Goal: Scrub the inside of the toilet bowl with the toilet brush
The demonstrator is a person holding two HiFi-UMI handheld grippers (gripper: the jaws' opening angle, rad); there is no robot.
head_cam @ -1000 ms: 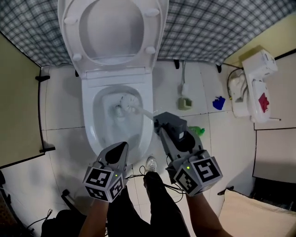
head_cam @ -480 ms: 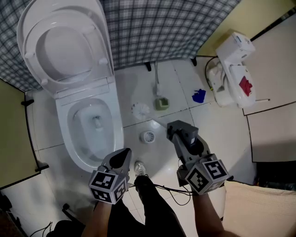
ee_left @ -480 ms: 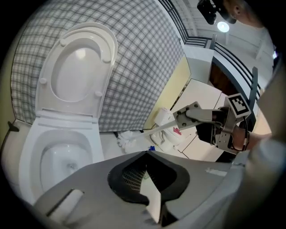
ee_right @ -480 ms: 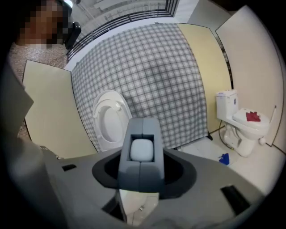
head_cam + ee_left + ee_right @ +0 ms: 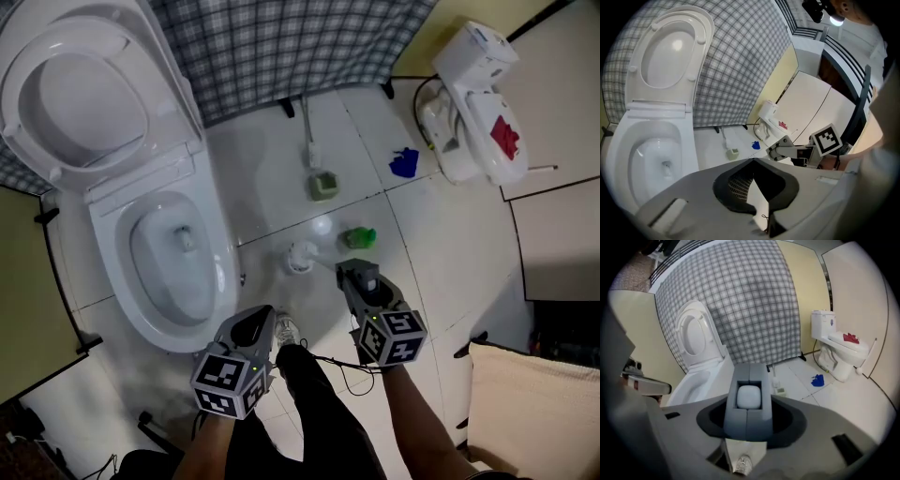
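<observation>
The white toilet [image 5: 225,281] stands at the left with seat and lid up, its bowl showing water. In the head view my right gripper [image 5: 357,274] is over the floor tiles to the right of the toilet, shut on the toilet brush handle [image 5: 749,396], whose white end shows between the jaws. The brush head [image 5: 322,225] is a white blur above the floor, just past the round white holder [image 5: 300,255]. My left gripper [image 5: 255,324] hangs near the bowl's front right edge, jaws together and holding nothing.
A second brush in a green-grey holder [image 5: 323,186] stands by the checked wall curtain [image 5: 281,47]. A green object [image 5: 358,237] and a blue object [image 5: 404,162] lie on the tiles. A second white toilet [image 5: 473,103] sits at top right. The person's shoe [image 5: 286,330] is between the grippers.
The brush head has come out of the bowl and moved right, to just past the holder on the floor. Both grippers have shifted right, away from the toilet.
</observation>
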